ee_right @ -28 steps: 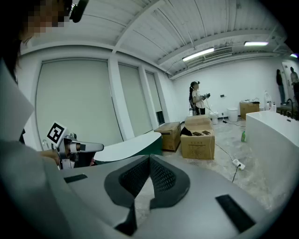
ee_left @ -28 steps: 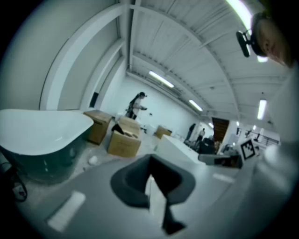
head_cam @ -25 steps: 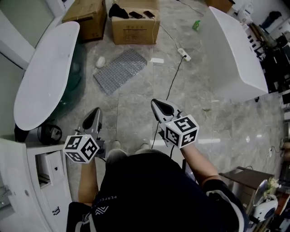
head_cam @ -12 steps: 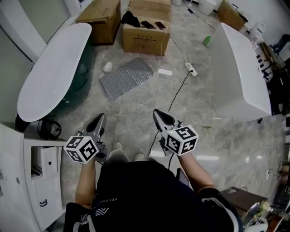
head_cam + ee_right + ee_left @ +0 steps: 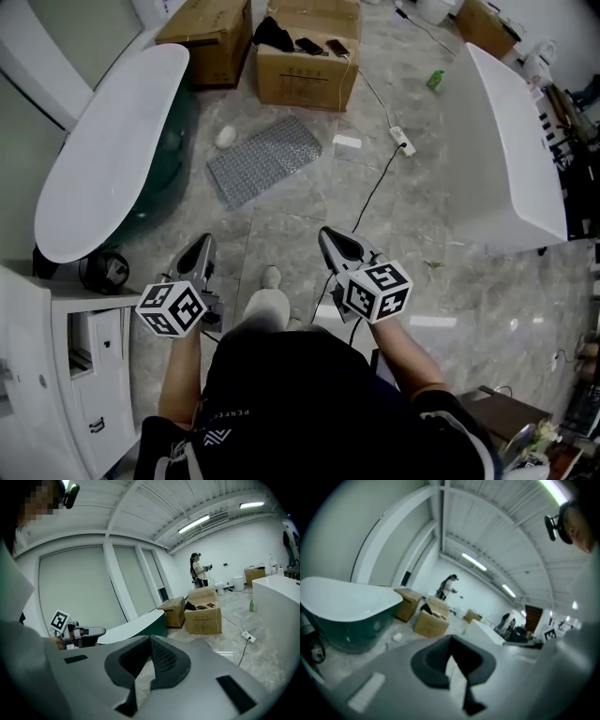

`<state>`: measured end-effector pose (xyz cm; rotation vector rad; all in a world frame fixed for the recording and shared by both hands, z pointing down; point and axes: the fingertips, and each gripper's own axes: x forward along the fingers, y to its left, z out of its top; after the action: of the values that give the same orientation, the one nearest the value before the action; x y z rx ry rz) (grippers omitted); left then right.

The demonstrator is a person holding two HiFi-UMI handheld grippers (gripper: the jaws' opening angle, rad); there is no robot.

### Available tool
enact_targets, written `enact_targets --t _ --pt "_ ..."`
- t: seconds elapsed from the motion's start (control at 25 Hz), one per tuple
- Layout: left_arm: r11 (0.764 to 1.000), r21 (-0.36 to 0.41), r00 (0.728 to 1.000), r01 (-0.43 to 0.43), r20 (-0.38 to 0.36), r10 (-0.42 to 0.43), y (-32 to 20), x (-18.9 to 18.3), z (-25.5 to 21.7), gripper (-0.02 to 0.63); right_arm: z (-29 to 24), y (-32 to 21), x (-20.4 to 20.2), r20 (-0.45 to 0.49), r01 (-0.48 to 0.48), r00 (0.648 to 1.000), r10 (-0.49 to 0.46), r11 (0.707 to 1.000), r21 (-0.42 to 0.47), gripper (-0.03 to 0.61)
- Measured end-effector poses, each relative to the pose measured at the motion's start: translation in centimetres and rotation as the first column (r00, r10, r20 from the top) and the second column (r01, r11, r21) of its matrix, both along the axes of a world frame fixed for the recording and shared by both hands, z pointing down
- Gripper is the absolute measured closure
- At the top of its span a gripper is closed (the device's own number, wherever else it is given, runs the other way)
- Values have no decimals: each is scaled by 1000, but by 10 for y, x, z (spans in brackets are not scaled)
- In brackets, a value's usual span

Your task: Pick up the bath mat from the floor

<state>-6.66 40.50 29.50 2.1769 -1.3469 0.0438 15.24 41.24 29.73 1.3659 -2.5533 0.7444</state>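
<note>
Bath mat (image 5: pixel 264 159) flat on floor (image 5: pixel 281 230), ahead of both tongs and well apart, beside bathtub (image 5: pixel 103 150). Long axis slants near-left to far-right. Near corner closer to left tongs (image 5: pixel 200 246) than right tongs (image 5: pixel 328 236). Both pinched closed, empty.

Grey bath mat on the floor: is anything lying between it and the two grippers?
Nothing visible blocks the way. Only marble floor lies between the textured grey bath mat and the left gripper and right gripper. A black cable runs past to the mat's right, off the direct line.
</note>
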Motion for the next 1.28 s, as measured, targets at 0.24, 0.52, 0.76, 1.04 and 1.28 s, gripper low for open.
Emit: enact_targets --t 0.24,0.52,0.76,1.04,1.28 --pt "999 18 999 -32 21 31 -52 3 7 614 -1 -49 -10 1 -8 1000 8 1000 -10 580" --pt "996 -28 997 -81 -13 81 -114 -9 19 614 6 -120 -37 -8 17 1000 -17 999 -33 580" --pt "987 -23 987 -157 41 158 -151 -18 35 614 15 -170 -63 -14 62 998 -62 997 -46 580" --pt "993 -81 997 -82 -13 82 -193 -37 60 614 27 -225 -74 -28 90 995 -92 995 -53 580" --pt "1000 -24 999 -13 -50 12 -249 -35 61 614 44 -293 -73 -52 138 989 -141 988 -63 580"
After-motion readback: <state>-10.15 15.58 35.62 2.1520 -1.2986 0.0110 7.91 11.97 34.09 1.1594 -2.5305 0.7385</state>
